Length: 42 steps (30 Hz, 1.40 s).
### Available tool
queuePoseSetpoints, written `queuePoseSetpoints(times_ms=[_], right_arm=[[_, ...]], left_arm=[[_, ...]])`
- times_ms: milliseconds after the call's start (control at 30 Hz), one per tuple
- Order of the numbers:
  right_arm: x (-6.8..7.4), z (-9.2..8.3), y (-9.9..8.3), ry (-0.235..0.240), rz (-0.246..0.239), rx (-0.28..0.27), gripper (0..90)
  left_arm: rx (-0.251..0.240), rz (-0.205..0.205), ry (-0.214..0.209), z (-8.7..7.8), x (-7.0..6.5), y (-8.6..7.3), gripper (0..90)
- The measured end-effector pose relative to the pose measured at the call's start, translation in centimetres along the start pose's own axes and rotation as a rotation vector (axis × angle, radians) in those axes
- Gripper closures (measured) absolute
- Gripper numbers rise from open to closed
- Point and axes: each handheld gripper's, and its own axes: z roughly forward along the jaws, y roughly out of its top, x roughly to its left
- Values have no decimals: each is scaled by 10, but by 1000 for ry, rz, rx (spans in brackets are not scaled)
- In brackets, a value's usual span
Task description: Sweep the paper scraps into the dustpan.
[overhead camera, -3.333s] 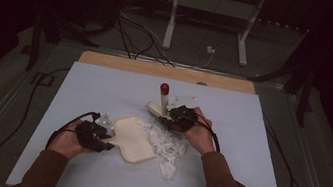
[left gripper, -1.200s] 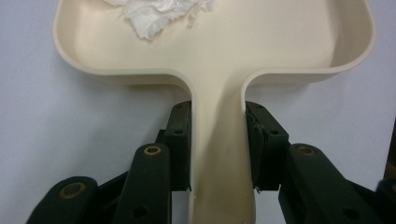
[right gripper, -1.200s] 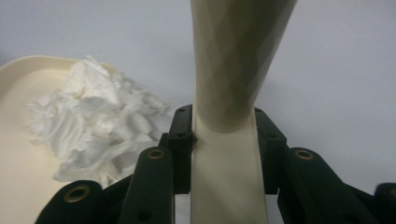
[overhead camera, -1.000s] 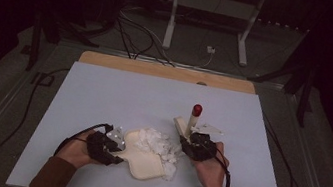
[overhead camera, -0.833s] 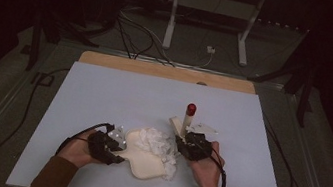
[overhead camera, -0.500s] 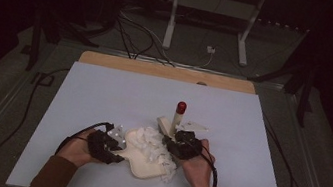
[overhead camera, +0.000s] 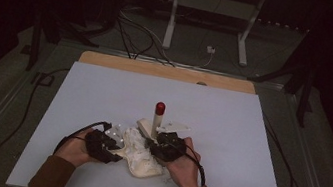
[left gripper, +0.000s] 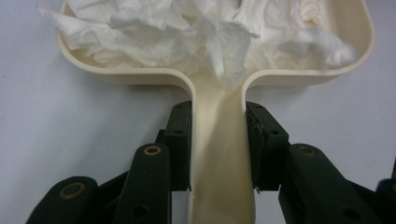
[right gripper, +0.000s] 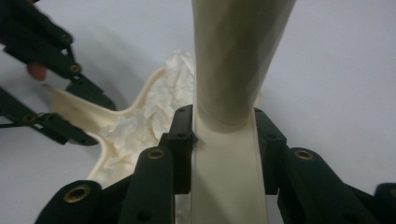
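Left gripper view has the left gripper [left gripper: 219, 154] with jaws clamped on the dustpan [left gripper: 219, 93] handle at lower centre, crumpled paper [left gripper: 196, 32] inside. Right gripper [right gripper: 224, 154] jaws clamp the brush [right gripper: 233, 70]; sweeping remaining scraps in seems next.

No writing, label, brand mark, number or sign can be read anywhere in these views; the cream plastic dustpan [left gripper: 219, 154] with its load of crumpled white tissue [left gripper: 205, 32] is plain on every face that shows, and the cream brush handle with the red cap [overhead camera: 158, 117] bears no print either. The pale blue worktop [overhead camera: 229, 134] is unmarked; the black tongs [left gripper: 177, 144] show bare brass rivets, with no lettering.
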Motion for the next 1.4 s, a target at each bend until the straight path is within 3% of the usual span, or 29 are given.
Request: queuePoseSetpoints(times_ms=[133,233,500,700,1200,1300,1400], right_arm=[[3,0,2,44,-1,-1,671],[0,-1,3,38,5,-18,671],[-12,-7,5,-38,-27,-31,671],[-21,-14,0,-76,-11,-26,670],[-30,-35,-24,-76,69,-23,670],[-26,-37,-25,-74,75,-28,670],[-21,-38,-26,-64,69,-36,670]], left_arm=[[0,0,2,-2,1,-2,668],[-1,-1,3,-5,2,-5,668],[-2,-4,1,-10,2,-19,669],[10,4,14,-17,0,-27,668],[12,-120,127,-24,14,-42,668],[16,-121,125,-24,15,-42,668],[18,-99,99,-25,11,-43,668]])
